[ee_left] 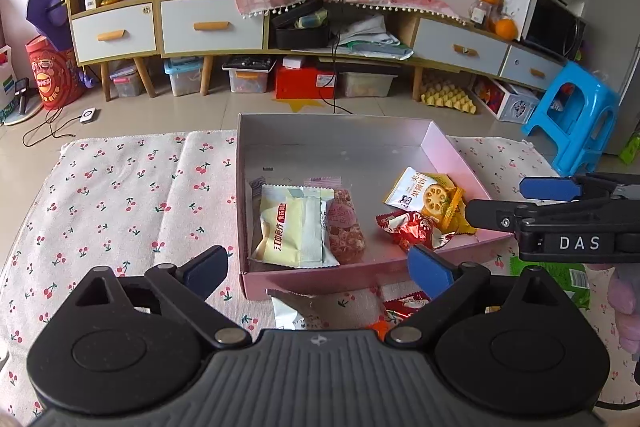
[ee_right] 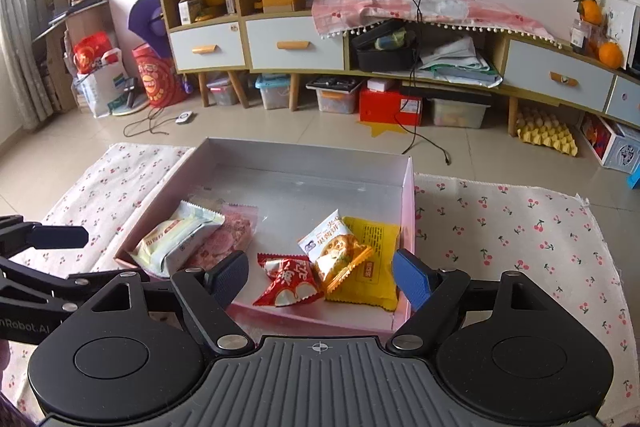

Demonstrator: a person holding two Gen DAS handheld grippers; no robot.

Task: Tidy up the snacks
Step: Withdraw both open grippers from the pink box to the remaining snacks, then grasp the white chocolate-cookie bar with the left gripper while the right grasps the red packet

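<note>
Pink box (ee_left: 360, 277) on cherry cloth (ee_left: 120, 187). Inside, left: cream packet (ee_left: 294, 227), pink snack bar (ee_left: 347, 227). Inside, right: red packet (ee_right: 290, 281), white packet (ee_right: 334, 251), yellow packet (ee_right: 372, 267).

Left gripper (ee_left: 320, 267) and right gripper (ee_right: 320, 277) at the box's near wall, jaws spread, nothing gripped.

Before the near wall: more wrappers, mostly hidden, possibly two.

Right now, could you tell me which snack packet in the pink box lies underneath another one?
The yellow packet at the box's right wall; the white lotus-root chip packet lies across it.

Matt pink cardboard box (ee_right: 408, 227), glossy foil snack packets (ee_right: 288, 281), printed cotton cloth (ee_right: 520, 239)
</note>
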